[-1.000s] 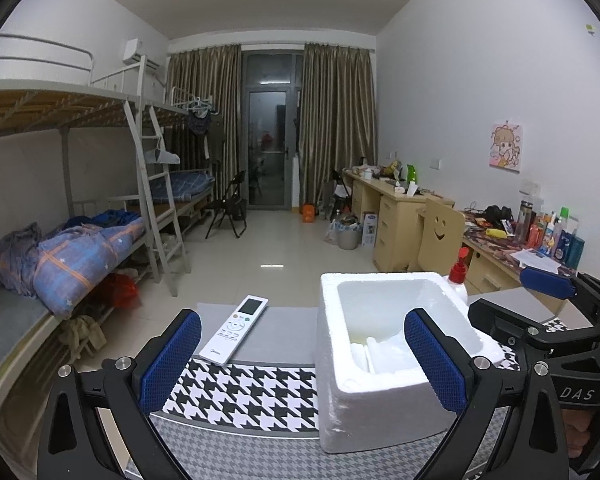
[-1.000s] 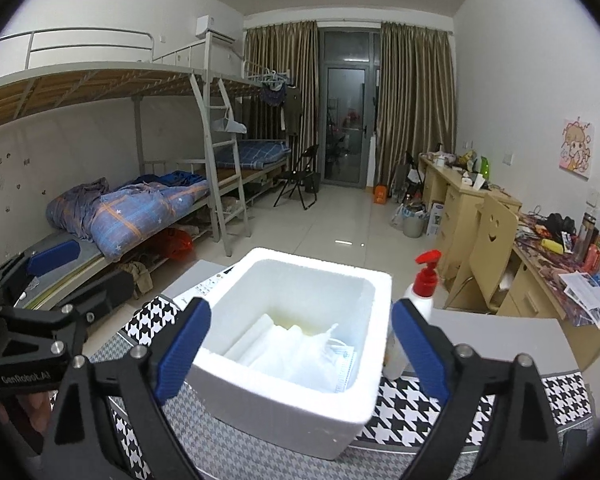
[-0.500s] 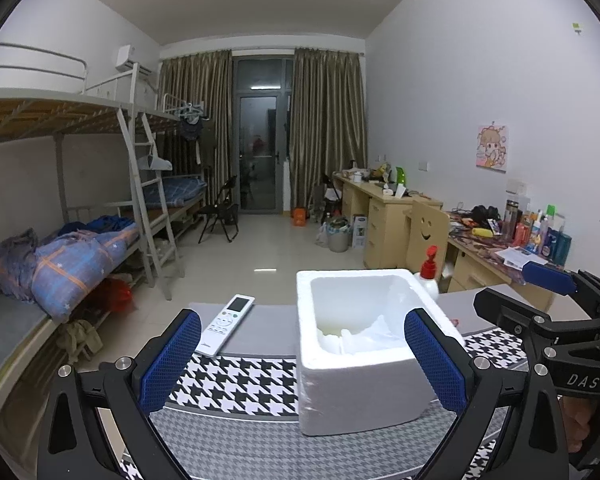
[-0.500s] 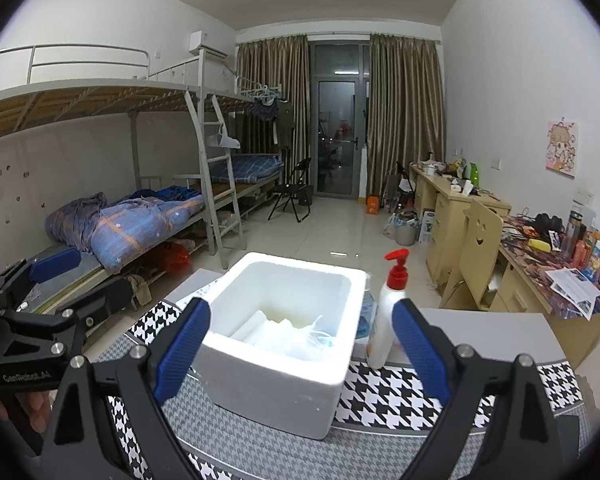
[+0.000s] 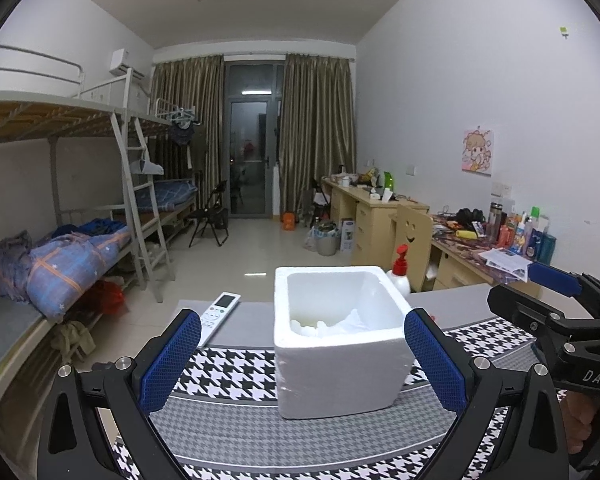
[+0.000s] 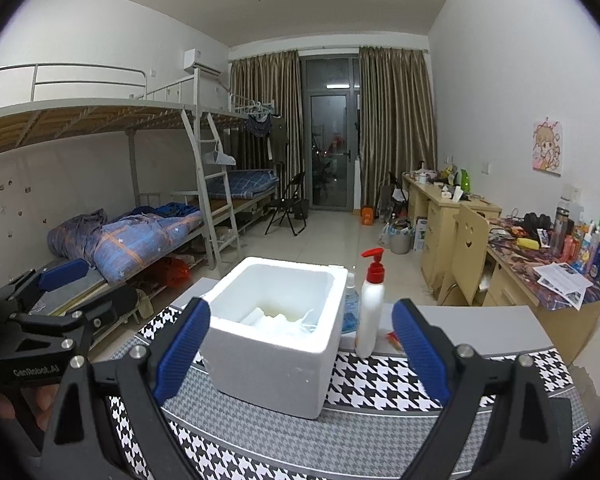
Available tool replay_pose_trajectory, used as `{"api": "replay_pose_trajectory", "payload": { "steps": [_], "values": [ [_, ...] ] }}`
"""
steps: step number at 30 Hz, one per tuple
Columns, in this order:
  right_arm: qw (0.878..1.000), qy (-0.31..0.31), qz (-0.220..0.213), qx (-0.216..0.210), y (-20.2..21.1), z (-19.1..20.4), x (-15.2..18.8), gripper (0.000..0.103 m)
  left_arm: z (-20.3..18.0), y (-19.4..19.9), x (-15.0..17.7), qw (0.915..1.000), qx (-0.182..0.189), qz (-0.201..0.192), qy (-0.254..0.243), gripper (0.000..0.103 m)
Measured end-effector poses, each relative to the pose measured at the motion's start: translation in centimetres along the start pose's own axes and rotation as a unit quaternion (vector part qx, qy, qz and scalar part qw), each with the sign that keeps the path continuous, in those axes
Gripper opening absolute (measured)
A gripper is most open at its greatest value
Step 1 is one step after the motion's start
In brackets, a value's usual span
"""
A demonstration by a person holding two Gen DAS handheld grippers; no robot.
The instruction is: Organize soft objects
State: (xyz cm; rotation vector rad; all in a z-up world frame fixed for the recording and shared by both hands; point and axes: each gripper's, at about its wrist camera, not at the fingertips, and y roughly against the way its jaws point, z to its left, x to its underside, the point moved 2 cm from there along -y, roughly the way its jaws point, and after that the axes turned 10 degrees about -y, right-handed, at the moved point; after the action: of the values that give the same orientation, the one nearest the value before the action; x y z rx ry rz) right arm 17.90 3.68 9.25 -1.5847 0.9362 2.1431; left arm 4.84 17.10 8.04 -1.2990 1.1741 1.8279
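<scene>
Left wrist view: your left gripper is spread wide and holds nothing, its 2 blue pads flanking the foam box on the houndstooth cloth. Your right gripper is equally wide and empty before the box. White soft items lie inside it. Behind the box stand a pump bottle and remote.
</scene>
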Motion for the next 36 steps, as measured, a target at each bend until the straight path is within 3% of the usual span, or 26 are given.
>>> {"api": "replay_pose_trajectory", "payload": {
  "steps": [16, 36],
  "values": [
    [0.999, 0.0, -0.045, 0.001, 4.1, -0.6, 2.1, 0.095, -1.3, 2.8, 1.4, 0.9994, 0.012, -0.032, -0.006, 0.102],
    [0.998, -0.016, -0.056, -0.005, 6.1, -1.5, 6.7, 0.101, -2.9, 4.6, 4.9, 0.9982, -0.001, -0.059, -0.011, 0.102]
  ]
}}
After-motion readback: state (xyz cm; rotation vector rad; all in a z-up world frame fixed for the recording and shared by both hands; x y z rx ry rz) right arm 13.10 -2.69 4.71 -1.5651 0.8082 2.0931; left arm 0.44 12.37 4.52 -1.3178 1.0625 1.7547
